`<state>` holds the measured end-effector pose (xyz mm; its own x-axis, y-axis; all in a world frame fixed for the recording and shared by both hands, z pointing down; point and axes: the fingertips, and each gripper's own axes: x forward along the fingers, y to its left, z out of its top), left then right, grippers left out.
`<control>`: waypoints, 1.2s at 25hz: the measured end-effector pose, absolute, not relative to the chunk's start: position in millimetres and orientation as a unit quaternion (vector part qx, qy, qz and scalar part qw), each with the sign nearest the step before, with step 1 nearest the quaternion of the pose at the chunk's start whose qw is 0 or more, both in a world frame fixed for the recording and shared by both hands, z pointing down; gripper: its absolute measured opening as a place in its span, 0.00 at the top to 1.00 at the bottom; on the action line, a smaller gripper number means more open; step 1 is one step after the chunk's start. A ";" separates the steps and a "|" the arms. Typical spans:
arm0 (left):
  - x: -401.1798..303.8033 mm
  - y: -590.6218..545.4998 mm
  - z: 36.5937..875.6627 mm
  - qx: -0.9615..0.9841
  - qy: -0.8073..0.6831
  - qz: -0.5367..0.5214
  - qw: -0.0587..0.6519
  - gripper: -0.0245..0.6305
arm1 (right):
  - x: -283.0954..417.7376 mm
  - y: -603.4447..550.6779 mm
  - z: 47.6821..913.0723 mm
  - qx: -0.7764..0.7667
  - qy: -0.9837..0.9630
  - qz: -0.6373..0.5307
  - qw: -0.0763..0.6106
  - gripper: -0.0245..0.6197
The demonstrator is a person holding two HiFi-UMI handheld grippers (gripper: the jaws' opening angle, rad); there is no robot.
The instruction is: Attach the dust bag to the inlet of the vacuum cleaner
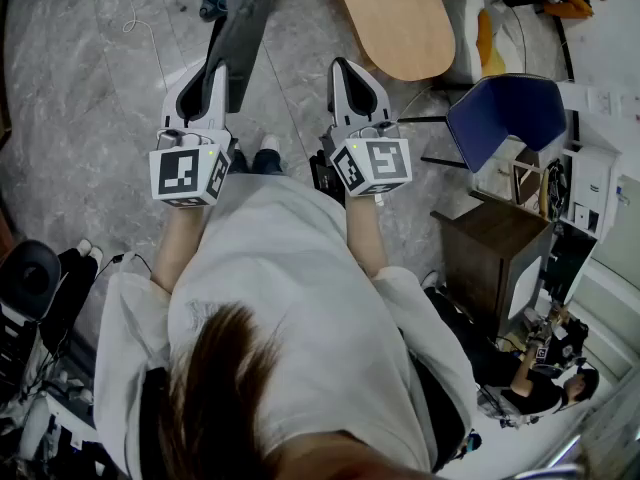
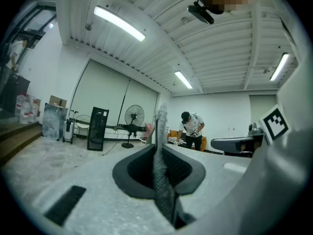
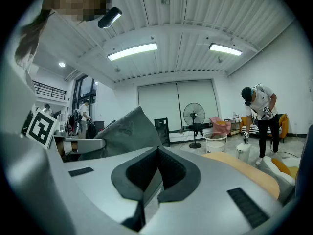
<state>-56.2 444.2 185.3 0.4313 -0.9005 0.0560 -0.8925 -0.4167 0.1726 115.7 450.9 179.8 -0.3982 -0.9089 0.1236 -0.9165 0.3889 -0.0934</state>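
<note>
The dust bag [image 1: 245,28] is a flat, dark grey sheet with a woven, cloth-like surface. Its near edge is pinched between the jaws of the left gripper [image 1: 215,78]. From there it juts out ahead of them, held in the air above the floor [image 1: 90,88]. Along those jaws it stands on edge, a thin upright strip. From the other side it shows as a broad grey panel with a peaked corner.

The dust bag [image 1: 250,28] runs off the top edge — end unseen.

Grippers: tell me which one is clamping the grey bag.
The left gripper: the grey bag is pinched between its jaws. The right gripper is shut on nothing.
</note>
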 end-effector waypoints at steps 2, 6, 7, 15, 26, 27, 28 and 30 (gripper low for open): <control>-53.4 445.5 183.6 0.841 -0.533 -0.022 0.088 0.90 | 118.7 452.2 177.2 0.548 -0.833 0.072 0.025 0.96; -49.8 445.7 184.1 0.843 -0.530 -0.021 0.087 0.90 | 121.9 451.9 177.5 0.549 -0.832 0.074 0.023 0.96; -50.2 445.1 184.8 0.842 -0.531 -0.021 0.087 0.90 | 121.6 451.1 178.7 0.549 -0.832 0.075 0.022 0.96; -40.5 446.2 187.8 0.841 -0.535 -0.013 0.081 0.90 | 128.2 455.6 184.0 0.539 -0.839 0.073 0.027 0.96; -28.9 447.1 202.0 0.834 -0.547 0.010 0.069 0.90 | 148.3 451.0 182.0 0.510 -0.856 0.075 -0.022 0.96; -29.9 446.3 203.3 0.833 -0.549 0.012 0.070 0.90 | 149.9 449.1 181.7 0.509 -0.857 0.077 -0.026 0.96; -30.7 446.0 204.5 0.831 -0.552 0.014 0.071 0.90 | 151.1 447.8 181.8 0.508 -0.858 0.078 -0.028 0.96; -31.6 446.8 207.1 0.828 -0.556 0.020 0.073 0.90 | 152.7 446.3 184.0 0.504 -0.859 0.082 -0.027 0.96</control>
